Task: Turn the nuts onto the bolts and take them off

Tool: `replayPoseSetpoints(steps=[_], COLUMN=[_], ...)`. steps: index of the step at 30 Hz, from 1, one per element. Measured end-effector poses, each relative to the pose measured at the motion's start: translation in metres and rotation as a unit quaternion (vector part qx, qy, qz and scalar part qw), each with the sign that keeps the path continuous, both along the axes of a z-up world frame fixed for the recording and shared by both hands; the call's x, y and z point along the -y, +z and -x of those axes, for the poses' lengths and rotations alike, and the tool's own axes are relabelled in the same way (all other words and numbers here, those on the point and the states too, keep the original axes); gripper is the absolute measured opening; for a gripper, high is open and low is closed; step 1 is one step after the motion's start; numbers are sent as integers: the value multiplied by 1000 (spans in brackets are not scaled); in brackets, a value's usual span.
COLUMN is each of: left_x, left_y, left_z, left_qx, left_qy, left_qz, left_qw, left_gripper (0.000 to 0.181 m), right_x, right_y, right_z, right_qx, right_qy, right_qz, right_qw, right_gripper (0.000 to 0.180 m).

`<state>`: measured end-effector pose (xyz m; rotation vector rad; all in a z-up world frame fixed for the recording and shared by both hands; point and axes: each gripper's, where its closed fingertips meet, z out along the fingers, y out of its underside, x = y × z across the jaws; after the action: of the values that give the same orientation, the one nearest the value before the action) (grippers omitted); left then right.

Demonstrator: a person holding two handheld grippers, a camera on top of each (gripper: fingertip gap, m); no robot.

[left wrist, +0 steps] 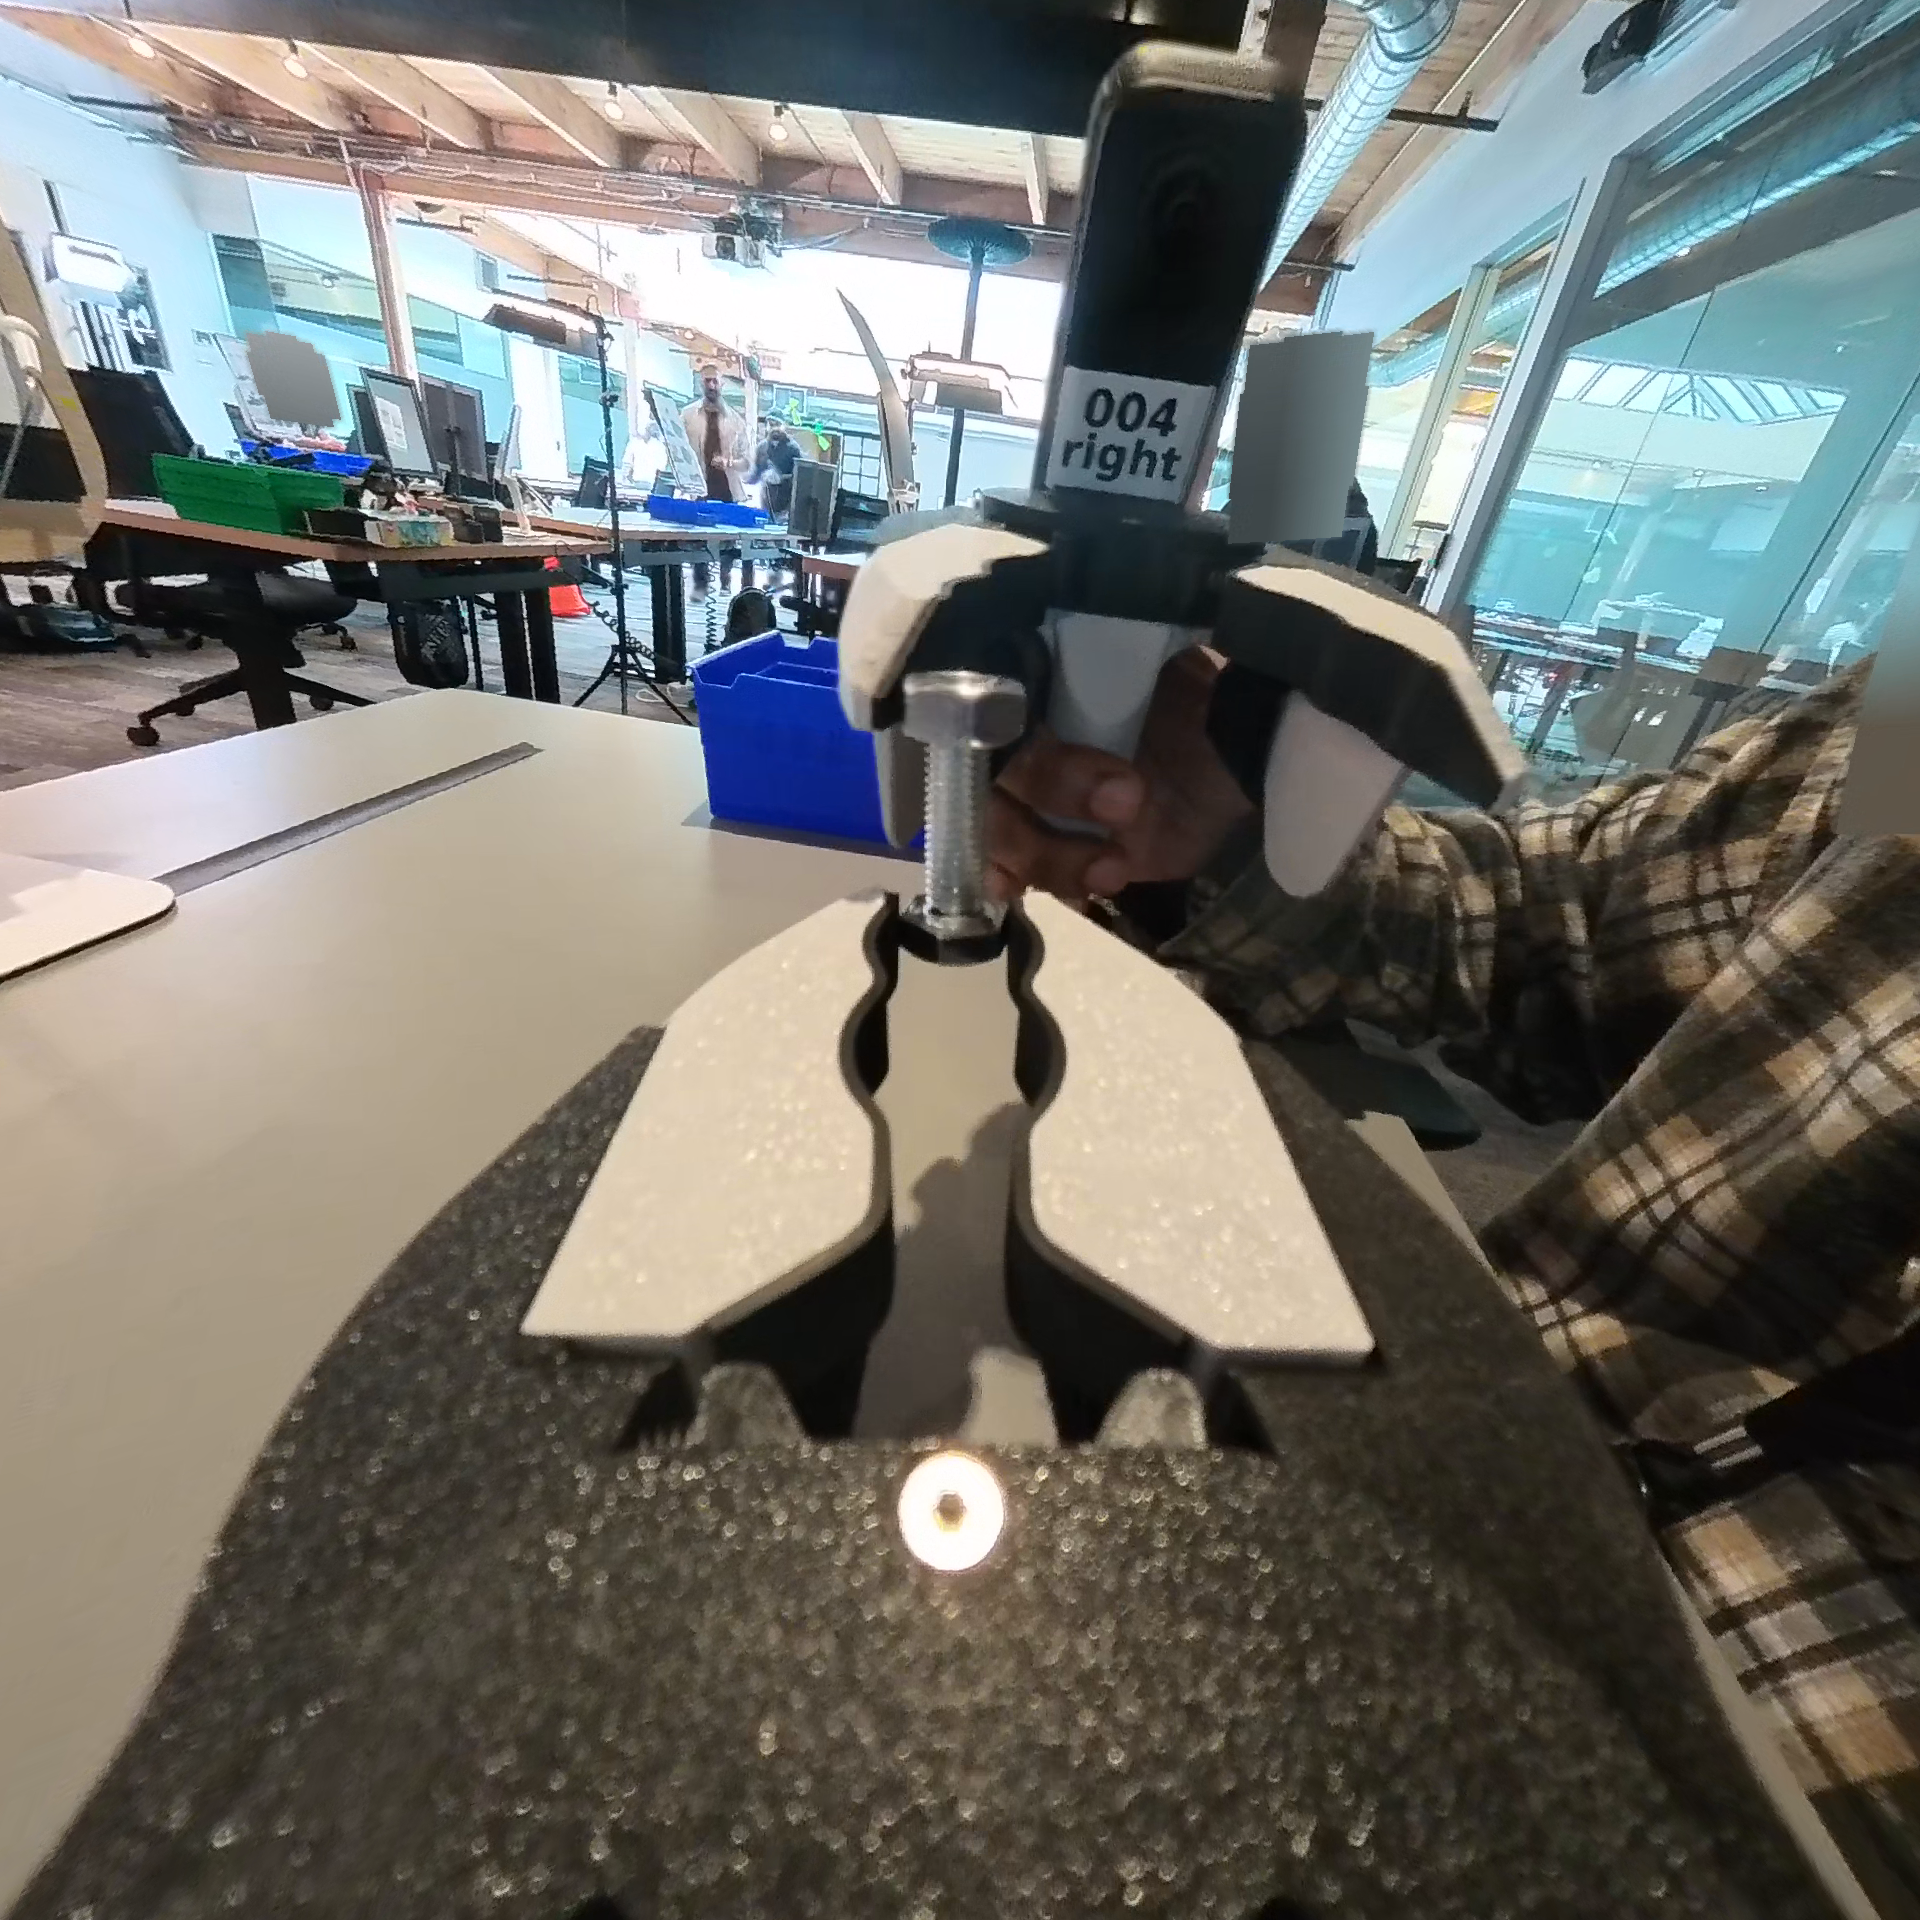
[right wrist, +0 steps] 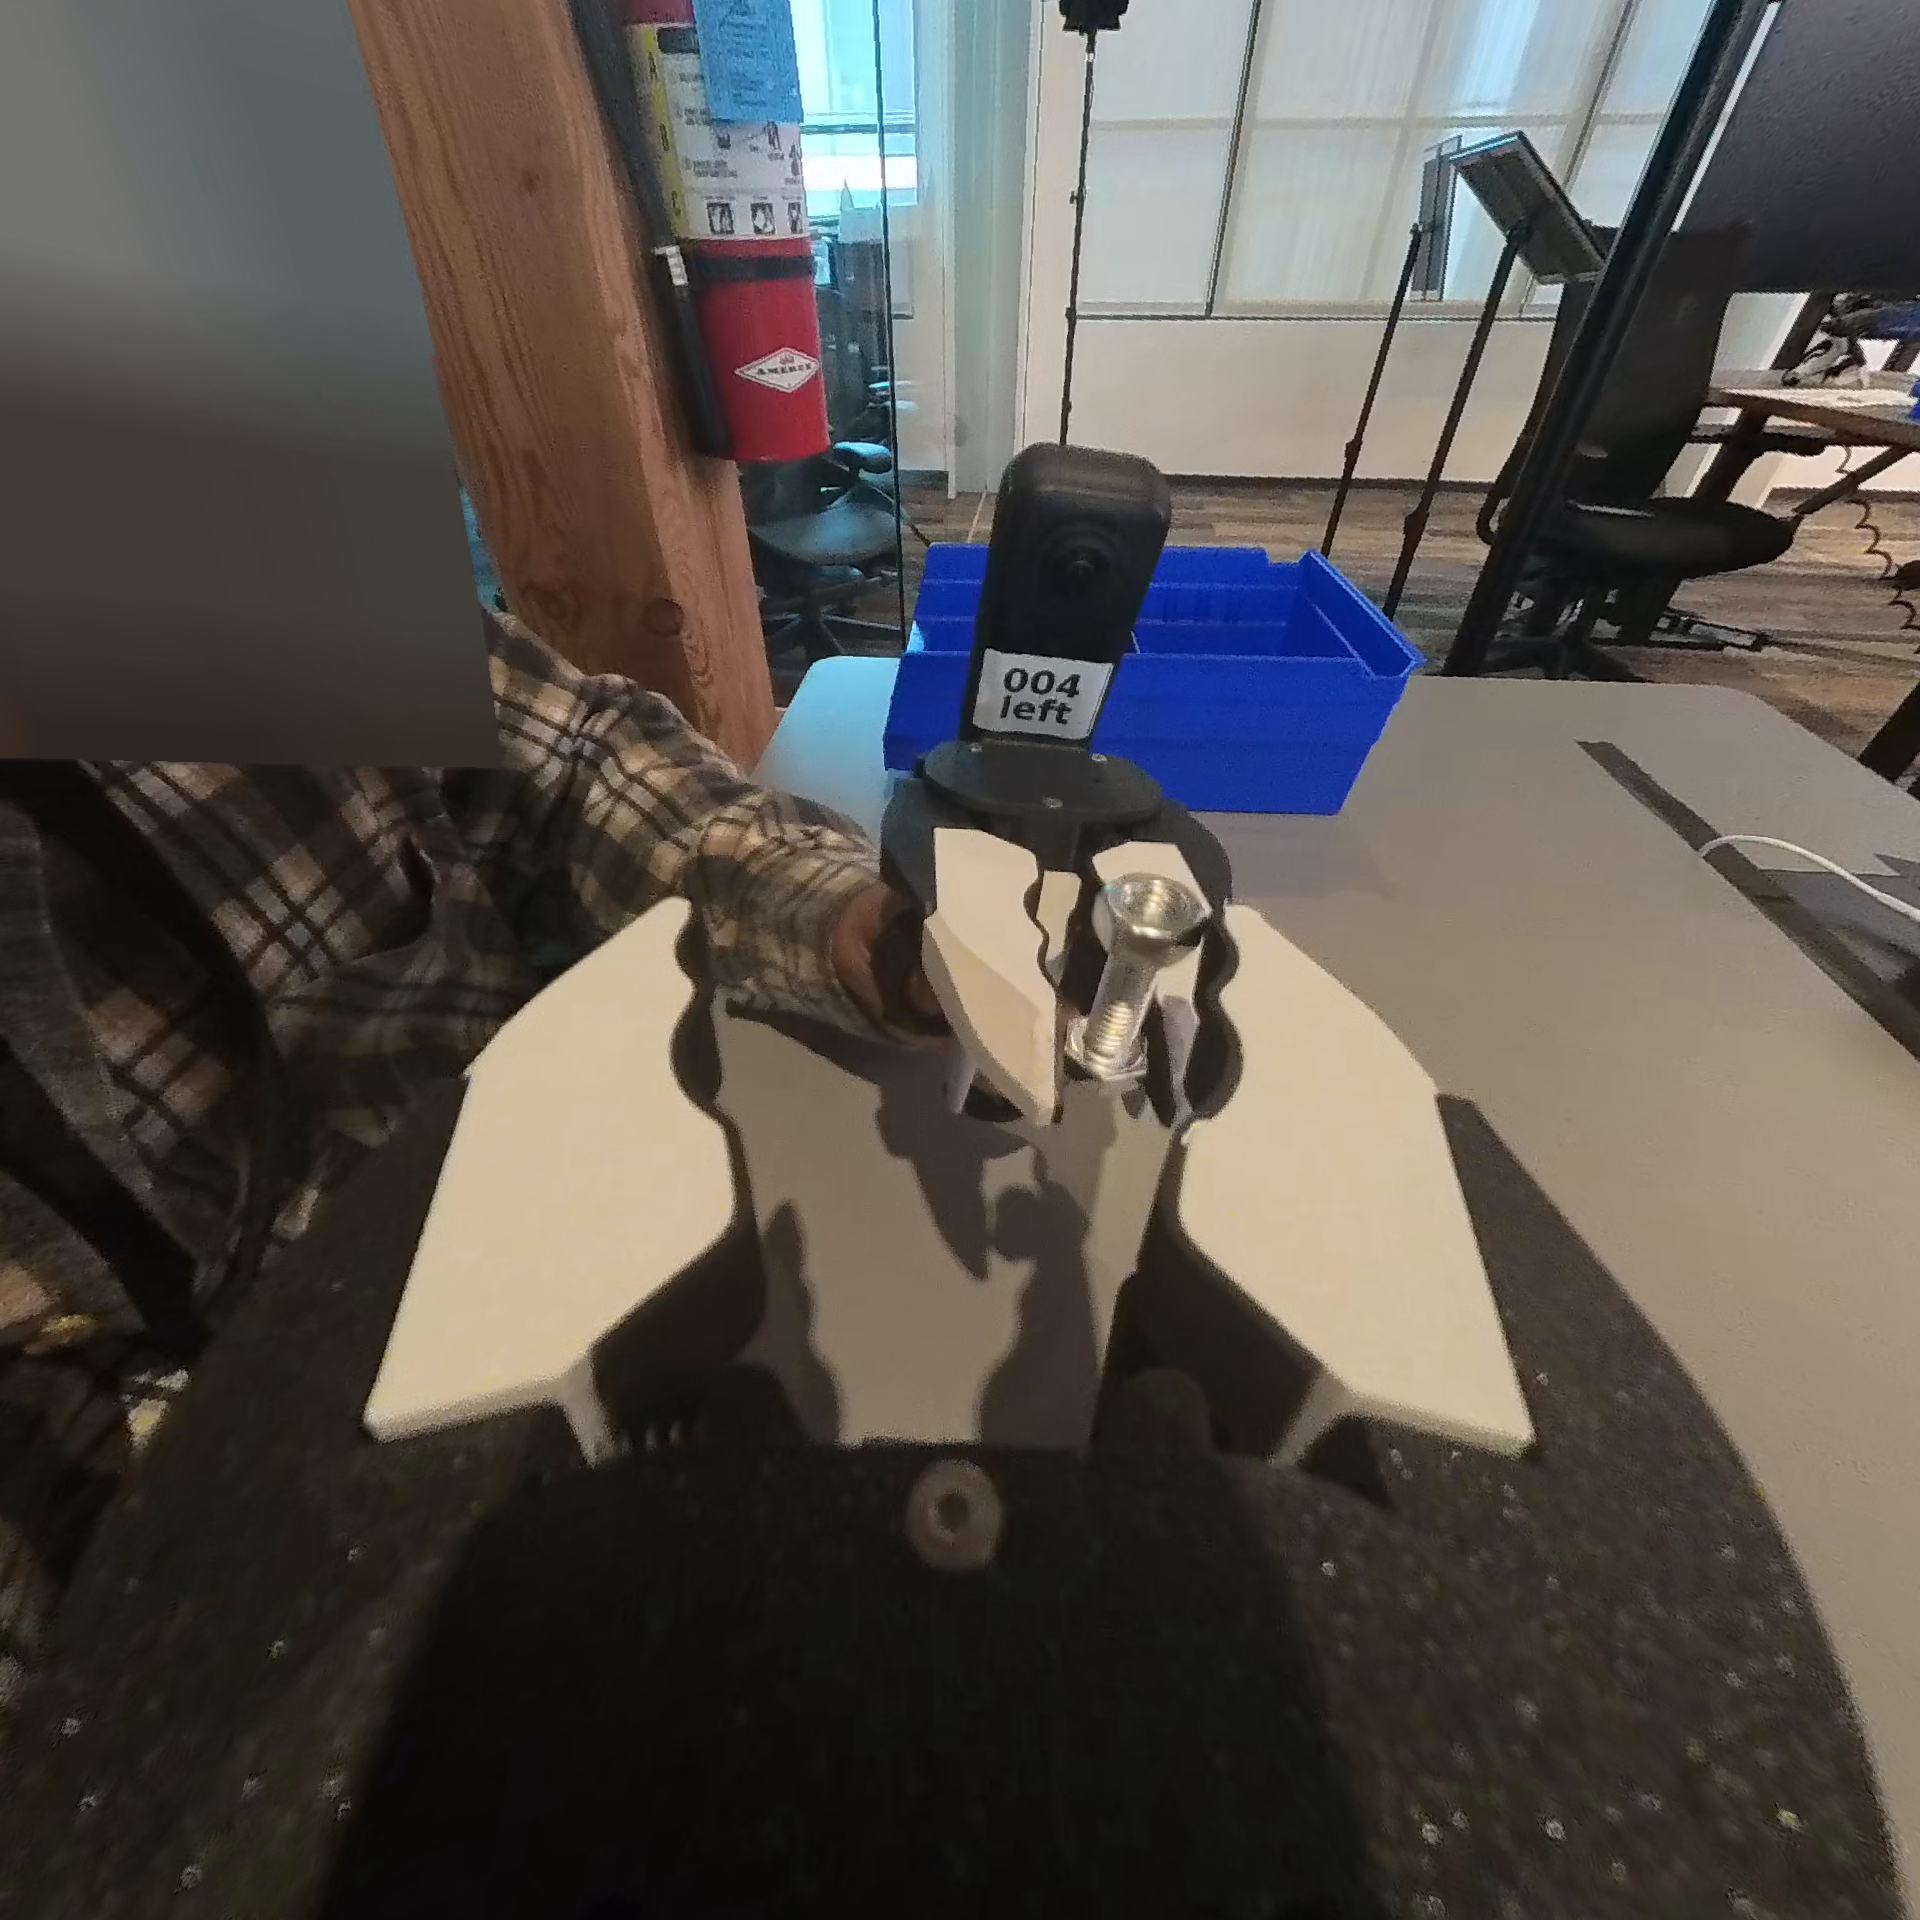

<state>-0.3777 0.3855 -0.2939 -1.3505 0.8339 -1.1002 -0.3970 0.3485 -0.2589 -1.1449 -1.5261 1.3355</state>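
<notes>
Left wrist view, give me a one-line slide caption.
Left gripper pinches the nut at the upright bolt's lower end; open right gripper straddles the bolt head.

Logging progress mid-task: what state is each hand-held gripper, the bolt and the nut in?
Left hand-held gripper: shut on nut.
Right hand-held gripper: open, bolt head between its fingers.
Bolt: upright, head up, lower end in nut.
Nut: on bolt's lower end, gripped.

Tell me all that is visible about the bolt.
The bolt looks like bright silver metal, with a hexagonal head and a threaded shank. It stands upright, head on top. A nut sits at its lower end, gripped by the left claw. The right claw is open around the head; contact is unclear.
</notes>
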Motion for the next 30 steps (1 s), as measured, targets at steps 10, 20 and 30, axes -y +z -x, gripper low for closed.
replayPoseSetpoints(steps=[10,20,30], left_x=[1,2,2], left_y=[0,0,-1], left_z=[-1,-2,-2], left_qx=[0,0,-1], left_qy=[-2,-6,-7], left_qz=[0,-2,0], left_qw=[1000,1000,1000], left_gripper=[19,19,19], right_x=[0,-1,-4], right_y=[-1,4,5], right_z=[1,0,-4], right_qx=[3,-10,-10], right_qy=[7,8,0], right_qz=[4,15,11], right_qw=[1000,1000,1000], right_gripper=[87,86,86])
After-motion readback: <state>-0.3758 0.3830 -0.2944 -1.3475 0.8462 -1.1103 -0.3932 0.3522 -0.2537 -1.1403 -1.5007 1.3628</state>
